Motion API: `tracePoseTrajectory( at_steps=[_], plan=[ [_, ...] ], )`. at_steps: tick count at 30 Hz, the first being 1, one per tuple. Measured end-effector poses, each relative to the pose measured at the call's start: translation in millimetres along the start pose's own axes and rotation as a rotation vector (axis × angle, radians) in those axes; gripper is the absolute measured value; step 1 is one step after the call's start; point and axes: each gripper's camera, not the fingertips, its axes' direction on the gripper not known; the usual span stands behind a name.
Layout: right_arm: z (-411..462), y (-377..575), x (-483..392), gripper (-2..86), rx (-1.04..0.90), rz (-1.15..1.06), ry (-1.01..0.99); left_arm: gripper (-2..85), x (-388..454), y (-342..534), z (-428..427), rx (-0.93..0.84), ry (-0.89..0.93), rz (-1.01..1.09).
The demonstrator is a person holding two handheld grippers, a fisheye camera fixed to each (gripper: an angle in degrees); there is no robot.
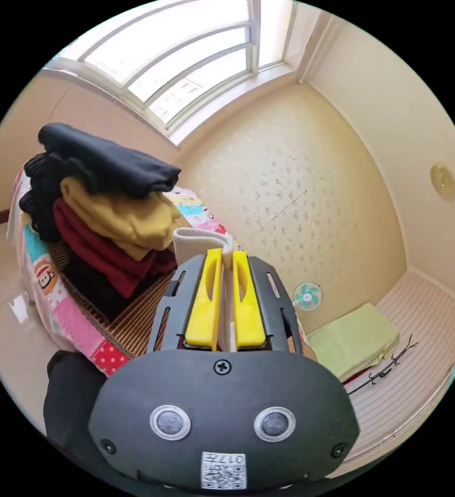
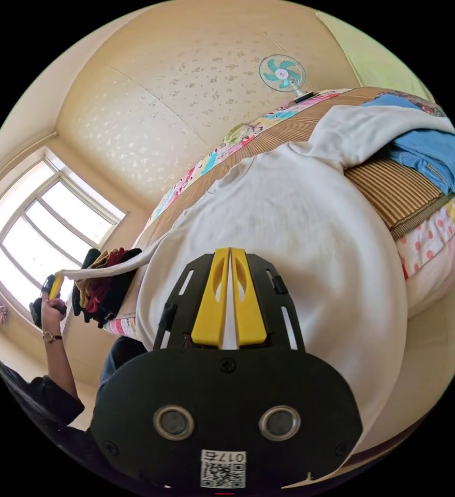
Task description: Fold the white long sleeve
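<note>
The white long sleeve (image 2: 299, 217) lies spread on the bed, its lower part hanging over the bed's edge. My right gripper (image 2: 230, 250) sits over the shirt's body, jaws shut with white cloth between them. One sleeve stretches away as a taut band to my left gripper (image 2: 55, 286), held up in a hand beside the window. In the left gripper view the left gripper (image 1: 227, 252) is shut on the sleeve's white cuff (image 1: 201, 240), which folds over above the yellow jaws. The other sleeve runs toward the blue clothes.
A stack of folded clothes (image 1: 108, 207) in black, yellow and dark red stands on the bed's striped mat (image 1: 134, 316). Blue denim clothes (image 2: 434, 150) lie at the bed's other end. A small fan (image 1: 307, 296) and a green mat (image 1: 354, 344) are on the floor by the wall.
</note>
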Motion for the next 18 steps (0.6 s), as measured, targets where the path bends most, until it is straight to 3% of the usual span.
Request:
tracePoseTrajectory(
  at_steps=[5,10,14,18],
  plan=[
    [0.2,2.0,-11.0,0.5,-0.008,-0.064,0.077,4.3,139.7,41.9,118.3,-0.18,0.303,0.195],
    [-13.1,0.8,9.9,0.4,0.012,-0.007,0.02,5.0,257.9,204.9,255.9,-0.5,0.487,0.325],
    [-23.7,2.4,15.3,0.5,0.03,0.0,0.02,7.8,268.7,303.7,309.2,-0.809,0.514,0.297],
    [-27.6,-2.1,24.5,0.5,0.034,0.011,0.013,8.9,200.8,306.6,295.2,-0.793,0.624,0.037]
  ],
)
